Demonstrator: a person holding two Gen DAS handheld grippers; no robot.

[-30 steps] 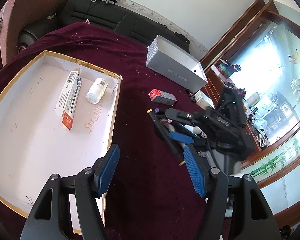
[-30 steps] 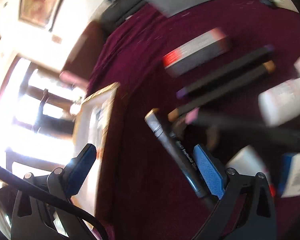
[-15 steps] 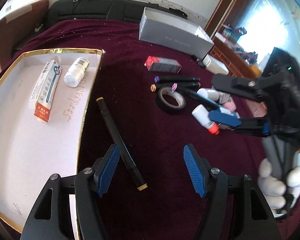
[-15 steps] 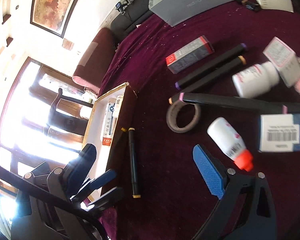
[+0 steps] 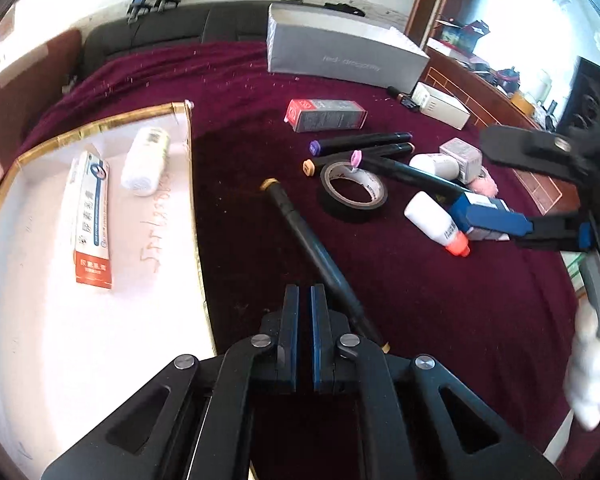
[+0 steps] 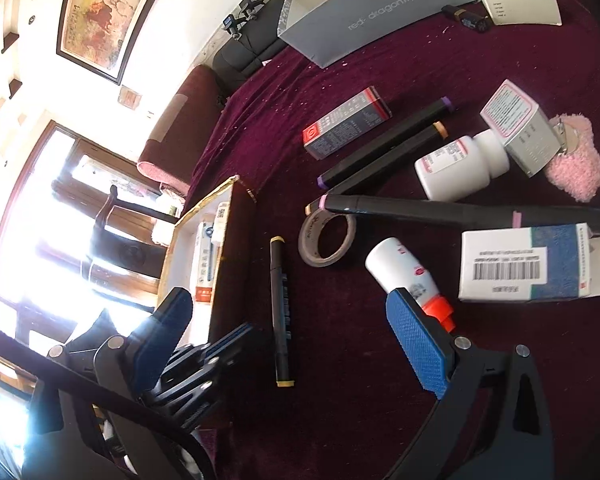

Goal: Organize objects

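Observation:
A black marker with yellow ends (image 5: 312, 248) lies on the maroon cloth just right of the gold-rimmed white tray (image 5: 194, 208); it also shows in the right wrist view (image 6: 280, 312). My left gripper (image 5: 304, 304) is shut and empty, its pads beside the marker's near end. In the right wrist view it (image 6: 236, 344) sits left of the marker. My right gripper (image 6: 296, 336) is open and empty above the cloth. The tray holds a toothpaste box (image 5: 92, 220) and a white bottle (image 5: 146, 160).
Right of the marker lie a tape roll (image 5: 354, 192), several dark markers (image 5: 360, 142), a red-capped white bottle (image 5: 436, 224), a blue-white carton (image 6: 528, 264), a red-grey box (image 5: 326, 114) and a pill bottle (image 6: 460, 168). A grey box (image 5: 340, 52) stands at the back.
The left gripper has shut from wide open and moved nearer the marker's near end. The right gripper, earlier over the marker pile, has drawn back; the marker now lies on the cloth.

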